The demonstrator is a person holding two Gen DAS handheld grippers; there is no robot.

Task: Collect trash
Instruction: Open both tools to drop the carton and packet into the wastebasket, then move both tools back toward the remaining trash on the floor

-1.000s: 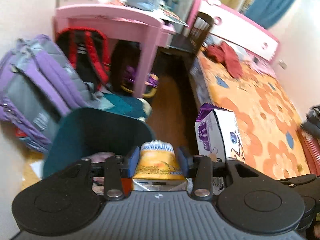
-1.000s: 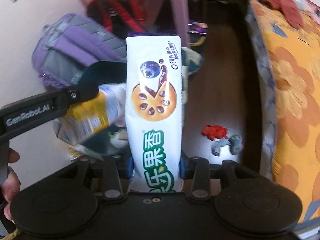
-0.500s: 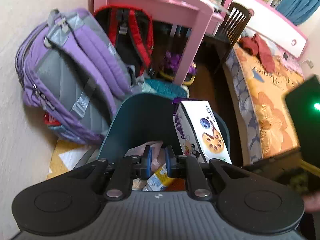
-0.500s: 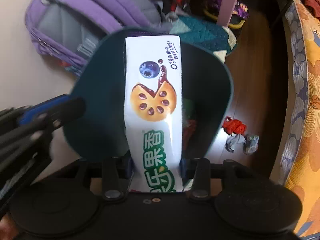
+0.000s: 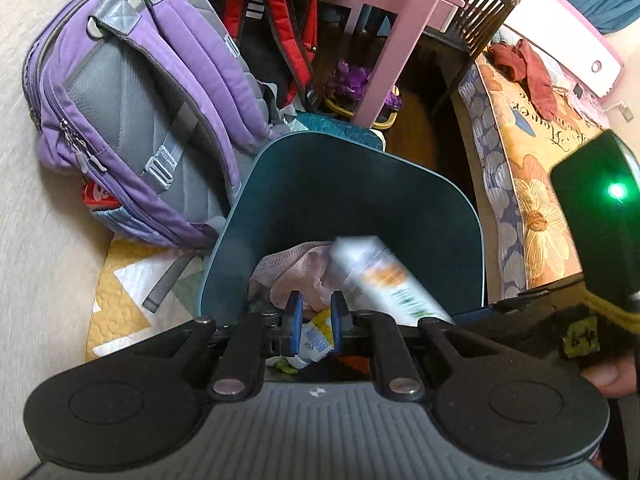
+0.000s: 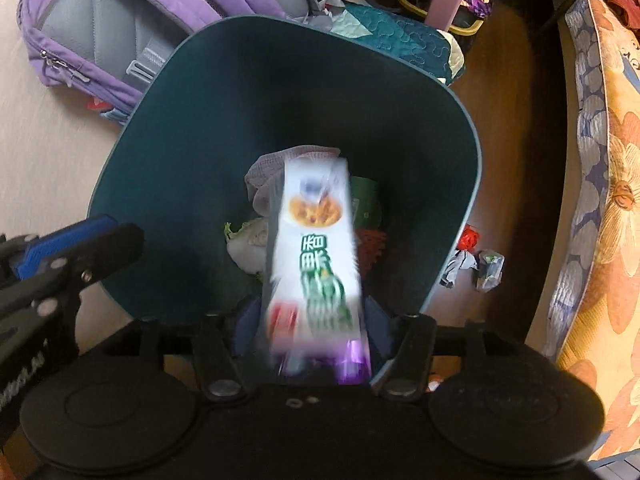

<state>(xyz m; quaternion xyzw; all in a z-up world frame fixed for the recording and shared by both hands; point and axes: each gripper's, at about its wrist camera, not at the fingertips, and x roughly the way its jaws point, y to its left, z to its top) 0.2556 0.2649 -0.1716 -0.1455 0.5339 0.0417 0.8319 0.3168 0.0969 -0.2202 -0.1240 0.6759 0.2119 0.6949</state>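
Observation:
A dark teal trash bin (image 5: 304,200) stands on the floor, also in the right wrist view (image 6: 168,128). A white cookie box (image 6: 314,264), blurred, drops from my right gripper (image 6: 308,320), whose jaws stand apart; it also shows in the left wrist view (image 5: 384,276). My left gripper (image 5: 314,320) hovers over the bin with its jaws nearly together and nothing between them. A yellow carton (image 5: 316,338) lies in the bin below it, with pink cloth (image 5: 296,272).
A purple backpack (image 5: 132,100) leans on the wall left of the bin. A pink desk leg (image 5: 384,56) and a red-black bag (image 5: 272,12) are behind. Crumpled wrappers (image 6: 476,264) lie on the wood floor by the bed (image 6: 608,160).
The left gripper let the yellow carton fall into the bin and closed. The right gripper moved over the bin, opened, and the cookie box slips out, falling.

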